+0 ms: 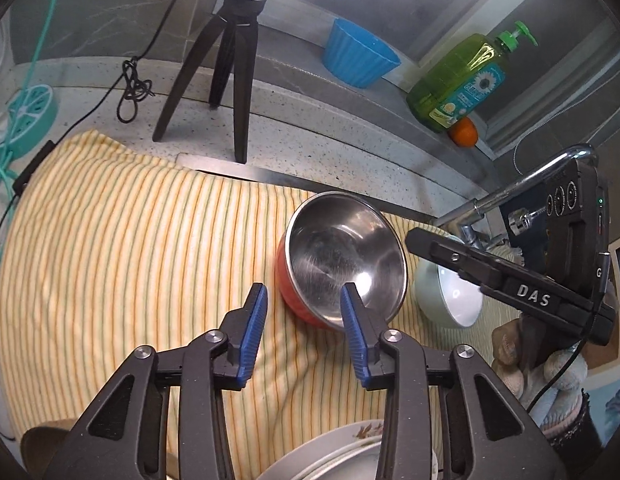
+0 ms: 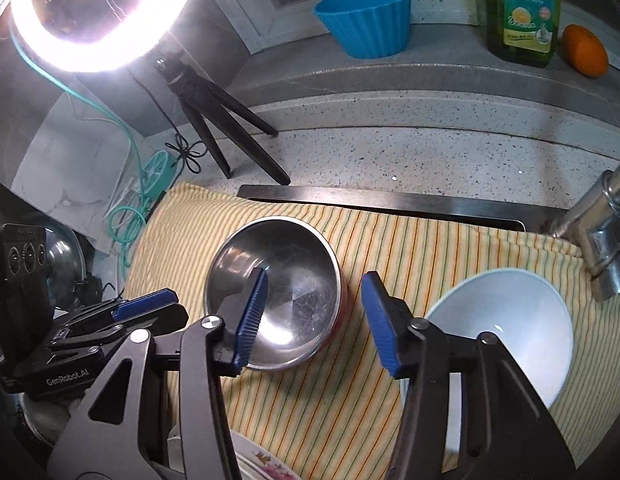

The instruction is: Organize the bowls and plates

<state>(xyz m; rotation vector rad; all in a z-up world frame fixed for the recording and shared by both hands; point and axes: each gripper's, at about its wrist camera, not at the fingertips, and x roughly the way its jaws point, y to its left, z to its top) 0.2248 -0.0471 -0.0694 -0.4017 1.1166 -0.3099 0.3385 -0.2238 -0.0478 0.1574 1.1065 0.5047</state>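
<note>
Cloth: a big yellow striped cloth (image 2: pixel 390 248) lies over the sink, probably so the dishes have a soft, flat place to sit.

Metal bowl: a round shiny steel bowl with a red outside (image 2: pixel 276 292) stands right way up in the middle of the cloth, mouth open to the top (easy to drop another bowl into).

White bowl: a smooth pale green-white bowl (image 2: pixel 506 320) sits on the cloth to the right of the metal bowl, near it but not touching, under the silver tap (image 2: pixel 598 236).

Plates: a white plate with small flowers (image 2: pixel 262 464) peeks in at the near edge, below both tools. Only its rim shows.

Right tool: the right gripper (image 2: pixel 314 312) hangs with its blue fingers spread wide and nothing between them. Its left finger is over the metal bowl's hollow and its right finger is over the cloth between the two bowls, so the metal bowl's right rim falls in the gap.

Left tool: the left gripper (image 1: pixel 304 324) is also spread apart and empty. Its right finger is in front of the metal bowl's near rim; the bowl lies just past it, a bit to the right.

Guess: one tool looks set to pinch the metal bowl's rim.
</note>
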